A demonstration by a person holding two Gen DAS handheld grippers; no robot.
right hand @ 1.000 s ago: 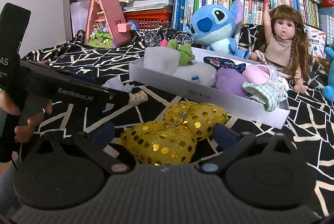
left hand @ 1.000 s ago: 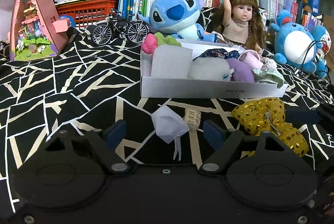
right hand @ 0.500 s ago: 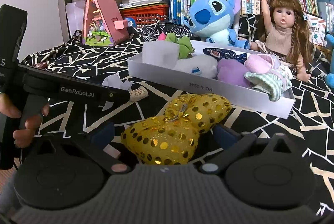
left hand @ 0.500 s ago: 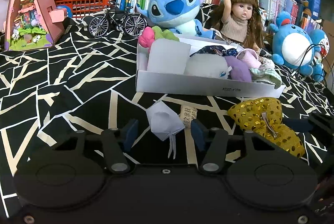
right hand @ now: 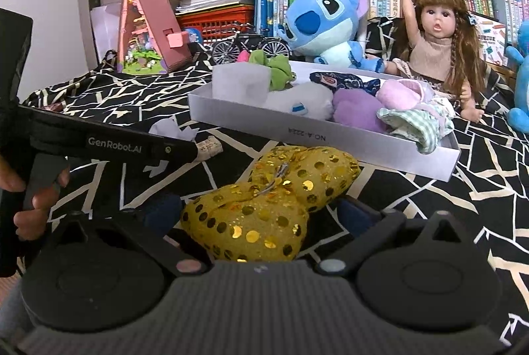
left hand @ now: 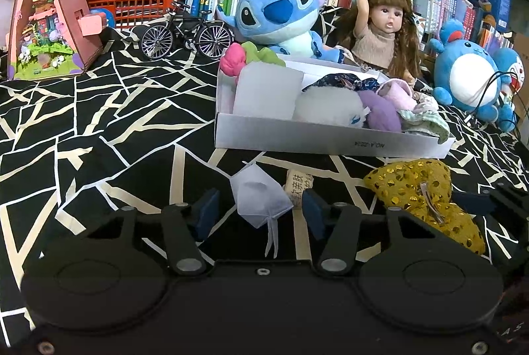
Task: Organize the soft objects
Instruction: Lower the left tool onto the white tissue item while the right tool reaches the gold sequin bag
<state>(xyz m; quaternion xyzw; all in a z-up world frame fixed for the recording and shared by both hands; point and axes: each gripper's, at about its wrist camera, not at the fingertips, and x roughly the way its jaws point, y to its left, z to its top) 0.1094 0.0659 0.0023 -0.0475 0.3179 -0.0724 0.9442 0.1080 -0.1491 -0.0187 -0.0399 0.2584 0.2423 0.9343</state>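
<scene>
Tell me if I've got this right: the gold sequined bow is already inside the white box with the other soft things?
Not quite. The gold sequined bow is not inside the white box; it lies on the black patterned cloth in front of it, between the open fingers of the right tool. The right wrist view shows this.

A black cloth with pale crack-like lines (left hand: 99,130) covers the tabletop. At frame centre sits a white cardboard tray (left hand: 330,140); below it lie a white pouch (left hand: 259,196), a small labelled roll (left hand: 299,184) and, lower right, a gold sequined bow (left hand: 420,196). Upper left stand a model bicycle (left hand: 186,31) and a pink A-frame toy house (left hand: 49,21).
</scene>
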